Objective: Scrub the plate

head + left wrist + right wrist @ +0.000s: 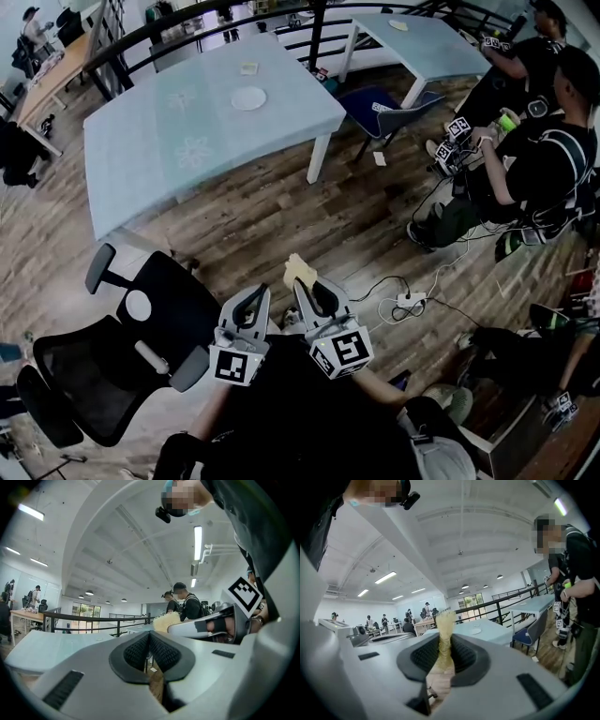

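Observation:
The white plate (248, 97) lies on the pale blue table (187, 141) far ahead of me, and shows small in the right gripper view as the plate (476, 631). Both grippers are held close to my body, well short of the table. My right gripper (305, 286) is shut on a yellow sponge (299, 272), which stands up between its pads as the sponge (444, 634). Just to its left, my left gripper (255, 298) is shut with nothing in it; its pads (140, 651) meet. The left gripper view also catches the sponge (166, 620).
A black office chair (122, 356) stands at my left. A blue chair (384, 108) sits by the table's right corner. People (534, 159) sit at the right. A power strip (410, 301) with cables lies on the wooden floor. A small yellowish item (248, 68) rests beyond the plate.

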`<state>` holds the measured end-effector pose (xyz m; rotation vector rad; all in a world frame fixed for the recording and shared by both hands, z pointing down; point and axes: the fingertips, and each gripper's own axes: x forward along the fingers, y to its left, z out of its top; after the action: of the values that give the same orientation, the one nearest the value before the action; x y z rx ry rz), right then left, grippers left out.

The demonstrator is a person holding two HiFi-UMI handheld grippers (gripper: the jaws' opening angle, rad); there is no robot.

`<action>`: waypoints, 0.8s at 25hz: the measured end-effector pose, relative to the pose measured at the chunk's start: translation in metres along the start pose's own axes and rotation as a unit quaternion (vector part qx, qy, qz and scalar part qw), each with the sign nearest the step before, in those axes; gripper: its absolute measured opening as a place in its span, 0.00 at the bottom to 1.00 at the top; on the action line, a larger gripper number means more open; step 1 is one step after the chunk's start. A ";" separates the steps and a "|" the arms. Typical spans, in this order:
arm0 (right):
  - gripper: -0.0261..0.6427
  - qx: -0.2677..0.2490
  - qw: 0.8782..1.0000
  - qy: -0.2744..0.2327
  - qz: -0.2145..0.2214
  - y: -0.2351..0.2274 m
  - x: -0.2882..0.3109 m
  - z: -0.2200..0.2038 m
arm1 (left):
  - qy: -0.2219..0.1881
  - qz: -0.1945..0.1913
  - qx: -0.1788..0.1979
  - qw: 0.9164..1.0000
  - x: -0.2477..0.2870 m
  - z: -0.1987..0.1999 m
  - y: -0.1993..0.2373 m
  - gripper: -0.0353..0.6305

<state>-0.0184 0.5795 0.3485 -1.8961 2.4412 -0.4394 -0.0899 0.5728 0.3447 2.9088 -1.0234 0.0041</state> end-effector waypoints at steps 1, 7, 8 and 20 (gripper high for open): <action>0.14 0.001 1.000 0.001 0.002 -0.001 0.000 0.000 | 0.004 0.002 -0.001 1.000 0.000 -0.002 -0.001 0.07; 0.14 0.003 1.000 0.013 0.014 -0.003 0.007 -0.003 | 0.008 0.013 0.003 1.000 0.005 0.003 0.003 0.07; 0.14 0.002 1.000 0.016 0.017 -0.002 0.009 -0.004 | 0.007 0.015 0.003 1.000 0.006 0.003 0.004 0.07; 0.14 -0.007 0.999 0.022 -0.030 -0.037 0.042 -0.001 | 0.000 -0.011 0.002 1.000 0.045 -0.002 0.034 0.07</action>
<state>0.0053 0.5311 0.3645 -1.9911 2.4249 -0.4724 -0.0755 0.5182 0.3500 2.9240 -0.9924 0.0058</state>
